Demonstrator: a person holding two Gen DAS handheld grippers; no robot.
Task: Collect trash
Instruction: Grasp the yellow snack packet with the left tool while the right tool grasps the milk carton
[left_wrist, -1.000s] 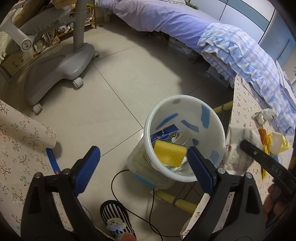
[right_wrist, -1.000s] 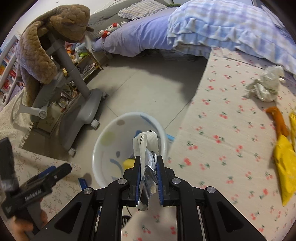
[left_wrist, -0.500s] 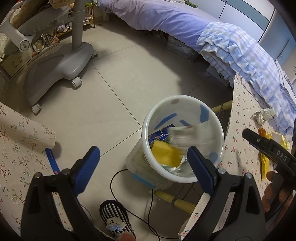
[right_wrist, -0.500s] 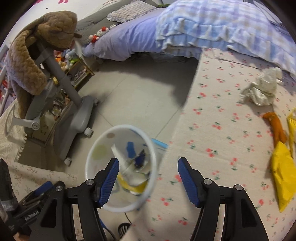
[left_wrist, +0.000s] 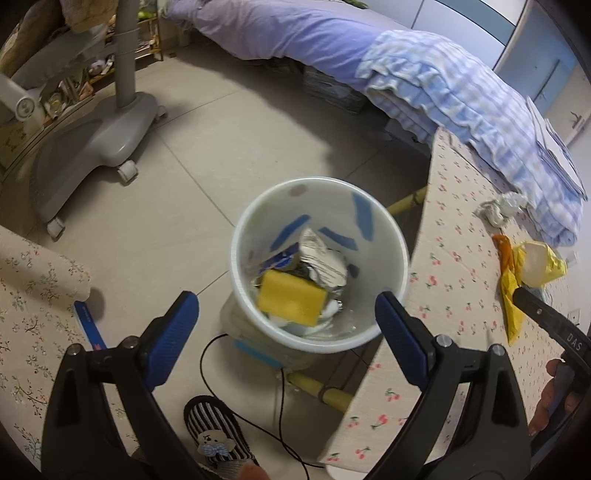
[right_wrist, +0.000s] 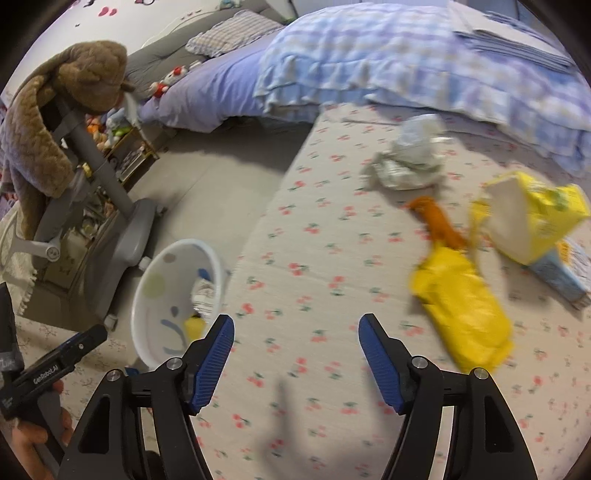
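Note:
A white bin stands on the floor beside the table; it holds a yellow sponge, a silver-white wrapper and other scraps. It also shows in the right wrist view. My left gripper is open and empty, above the bin's near rim. My right gripper is open and empty over the cherry-print table. On the table lie a yellow bag, an orange wrapper, crumpled white paper and a yellow-white pack.
A grey wheeled chair base stands on the floor to the left. A bed with a blue checked quilt lies behind the table. A black cable and a striped slipper lie near the bin.
My right gripper opened and let go of the silver-white wrapper, which fell into the bin. It then swung right over the table. My left gripper stayed open above the bin.

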